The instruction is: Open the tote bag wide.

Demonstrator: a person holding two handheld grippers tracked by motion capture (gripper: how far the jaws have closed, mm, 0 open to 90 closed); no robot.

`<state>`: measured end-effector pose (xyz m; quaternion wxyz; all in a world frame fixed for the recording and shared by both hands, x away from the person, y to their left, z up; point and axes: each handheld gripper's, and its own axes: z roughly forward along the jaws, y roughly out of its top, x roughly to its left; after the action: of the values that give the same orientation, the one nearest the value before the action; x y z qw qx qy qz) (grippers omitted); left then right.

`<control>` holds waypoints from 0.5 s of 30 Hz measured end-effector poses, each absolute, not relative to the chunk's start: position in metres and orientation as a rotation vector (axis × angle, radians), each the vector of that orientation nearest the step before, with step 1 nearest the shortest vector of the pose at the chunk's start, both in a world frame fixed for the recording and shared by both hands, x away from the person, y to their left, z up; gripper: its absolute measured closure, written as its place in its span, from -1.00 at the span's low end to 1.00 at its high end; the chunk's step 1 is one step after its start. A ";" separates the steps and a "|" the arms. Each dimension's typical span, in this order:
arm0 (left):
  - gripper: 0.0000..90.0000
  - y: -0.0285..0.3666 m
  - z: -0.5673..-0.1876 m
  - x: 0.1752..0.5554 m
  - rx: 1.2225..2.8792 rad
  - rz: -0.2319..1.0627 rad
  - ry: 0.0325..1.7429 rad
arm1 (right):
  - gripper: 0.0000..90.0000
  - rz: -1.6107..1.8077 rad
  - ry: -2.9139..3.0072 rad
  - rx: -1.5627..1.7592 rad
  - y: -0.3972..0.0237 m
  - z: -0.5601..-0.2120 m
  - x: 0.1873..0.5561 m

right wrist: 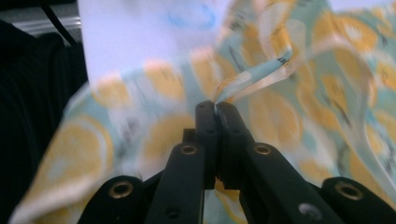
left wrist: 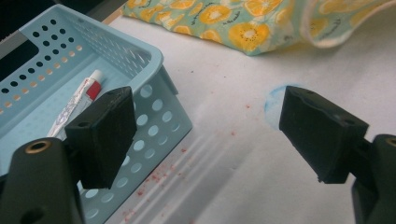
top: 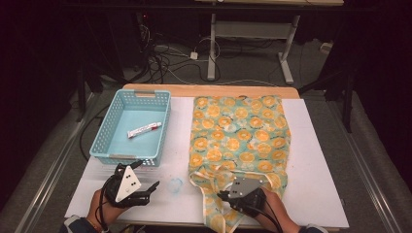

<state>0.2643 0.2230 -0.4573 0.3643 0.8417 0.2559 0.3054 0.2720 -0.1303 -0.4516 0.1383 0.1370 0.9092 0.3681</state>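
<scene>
The lemon-print cloth [top: 240, 131] spreads over the bench [top: 316, 184] ahead of the right hand-held gripper [right wrist: 217, 108], which is clenched on its near strap. Best to lift slowly, keeping the pinch firm. The left hand-held gripper [top: 144, 180] rests released beside the basket [top: 111, 141].

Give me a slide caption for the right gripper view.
Right gripper pinched shut on a thin edge of the orange-print cloth, above the white table.
</scene>
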 end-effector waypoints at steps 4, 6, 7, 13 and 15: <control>-0.59 0.224 -0.457 0.264 2.166 0.785 0.659 | 0.98 1.116 2.582 0.371 -0.114 -0.439 0.279; -0.59 0.224 -0.457 0.264 2.165 0.784 0.657 | 0.98 1.129 2.574 0.372 -0.112 -0.437 0.281; -0.59 0.224 -0.457 0.264 2.164 0.785 0.656 | 0.98 1.141 2.558 0.373 -0.109 -0.433 0.284; -0.59 0.224 -0.456 0.263 2.162 0.785 0.650 | 0.98 1.135 2.518 0.348 -0.109 -0.425 0.283; -0.59 0.223 -0.456 0.263 2.167 0.787 0.649 | 0.98 1.118 2.492 0.351 -0.114 -0.420 0.281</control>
<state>0.2627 0.2232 -0.4561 0.3647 0.8424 0.2523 0.3060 0.2815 -0.1139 -0.4202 0.1924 0.1249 0.8880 0.3985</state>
